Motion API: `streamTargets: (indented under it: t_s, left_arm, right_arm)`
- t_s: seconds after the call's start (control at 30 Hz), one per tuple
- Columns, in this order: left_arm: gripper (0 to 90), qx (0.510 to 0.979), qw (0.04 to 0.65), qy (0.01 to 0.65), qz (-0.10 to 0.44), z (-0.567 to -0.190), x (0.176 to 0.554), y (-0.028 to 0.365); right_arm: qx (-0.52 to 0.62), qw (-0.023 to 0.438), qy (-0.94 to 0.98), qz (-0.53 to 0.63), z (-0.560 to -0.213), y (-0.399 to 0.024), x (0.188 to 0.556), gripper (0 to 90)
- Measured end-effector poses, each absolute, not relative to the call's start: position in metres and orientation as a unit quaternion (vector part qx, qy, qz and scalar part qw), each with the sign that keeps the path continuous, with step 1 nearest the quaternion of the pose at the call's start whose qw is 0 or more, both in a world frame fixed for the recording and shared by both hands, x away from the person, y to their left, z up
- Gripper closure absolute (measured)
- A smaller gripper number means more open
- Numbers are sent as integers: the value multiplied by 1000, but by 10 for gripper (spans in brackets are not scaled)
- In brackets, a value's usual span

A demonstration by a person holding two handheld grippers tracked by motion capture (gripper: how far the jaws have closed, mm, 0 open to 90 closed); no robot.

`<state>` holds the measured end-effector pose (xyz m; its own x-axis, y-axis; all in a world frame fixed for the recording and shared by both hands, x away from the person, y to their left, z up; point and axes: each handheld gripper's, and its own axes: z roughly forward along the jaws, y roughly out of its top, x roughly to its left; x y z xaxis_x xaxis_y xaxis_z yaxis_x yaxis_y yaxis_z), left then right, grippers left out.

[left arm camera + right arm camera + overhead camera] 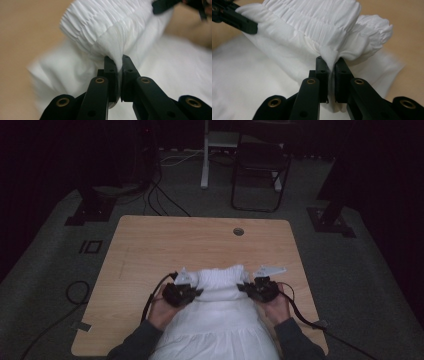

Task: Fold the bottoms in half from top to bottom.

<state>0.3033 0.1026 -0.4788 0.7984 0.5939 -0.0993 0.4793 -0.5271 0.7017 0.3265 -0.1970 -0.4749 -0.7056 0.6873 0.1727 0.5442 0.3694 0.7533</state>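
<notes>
Both tongs, left [117, 61] and right [330, 62], are clenched on the dress [220, 307], pinching cloth just below its gathered band. The band spans between them, probably to spread it flat (the tabletop [150, 245] is dim).

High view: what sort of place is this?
Probably a lab or studio recording space: a bare wooden table on grey carpet, cables trailing across the floor, black stand bases and a folding chair behind.
</notes>
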Motion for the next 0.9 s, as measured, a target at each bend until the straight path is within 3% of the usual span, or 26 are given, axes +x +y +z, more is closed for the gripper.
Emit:
streamTargets:
  t_s: [0.17, 0.47, 0.6, 0.73, 0.9]
  left_arm:
    - [852, 902, 295, 302, 86, -519, 293, 96]
    - [856, 899, 272, 312, 141, -522, 342, 104]
    - [858, 897, 264, 320, 154, -521, 363, 102]
    - [856, 893, 271, 330, 145, -521, 370, 96]
    - [855, 891, 272, 326, 159, -523, 382, 95]
  right_arm:
    - [370, 49, 846, 381, -509, -191, 306, 829]
    - [358, 46, 863, 354, -521, -165, 313, 815]
    - [361, 74, 867, 335, -527, -154, 331, 825]
    - [359, 144, 869, 309, -527, -152, 363, 834]
    - [392, 127, 854, 318, -527, -157, 407, 834]
